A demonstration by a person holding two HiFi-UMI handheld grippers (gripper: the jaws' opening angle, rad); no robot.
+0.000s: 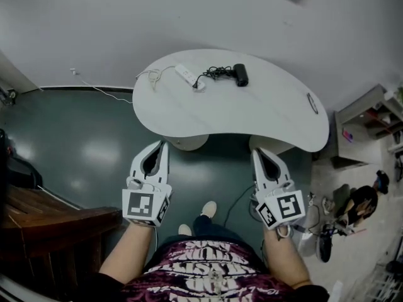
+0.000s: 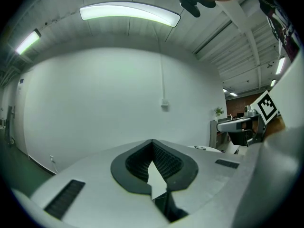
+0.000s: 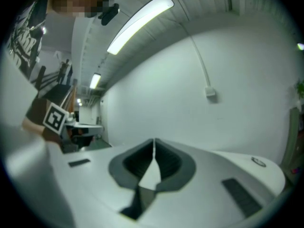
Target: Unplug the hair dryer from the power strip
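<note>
The power strip (image 1: 187,74) and the hair dryer (image 1: 240,74) both lie on the far side of the white bench (image 1: 264,115), well apart from both claws, which hang over the dark floor (image 1: 88,143) short of the bench's near edge. The strip's long axis runs on a slant, its far end to the left and its near end to the right. The dryer's plug (image 1: 199,85) appears to sit at that near end (too small to be sure of the socket). From there the black cord (image 1: 217,72) bunches rightward to the dryer, which lies just right of the strip.

The left claw (image 1: 164,145) is closed with nothing in it; in the left gripper view its jaws meet at the tip (image 2: 152,140). The right claw (image 1: 256,151) is also closed and empty, with the jaws together in its own view (image 3: 154,139).

Both things lie straight ahead and between the two claws. The strip is up and slightly right of the left claw, the dryer up and slightly left of the right claw. The left claw looks nearer the strip, so it would suit bracing the strip while the right takes the plug.

No containers show on the bench, only a thin white cable (image 1: 151,75) left of the strip and a small oval object (image 1: 313,102) near the right end.
</note>
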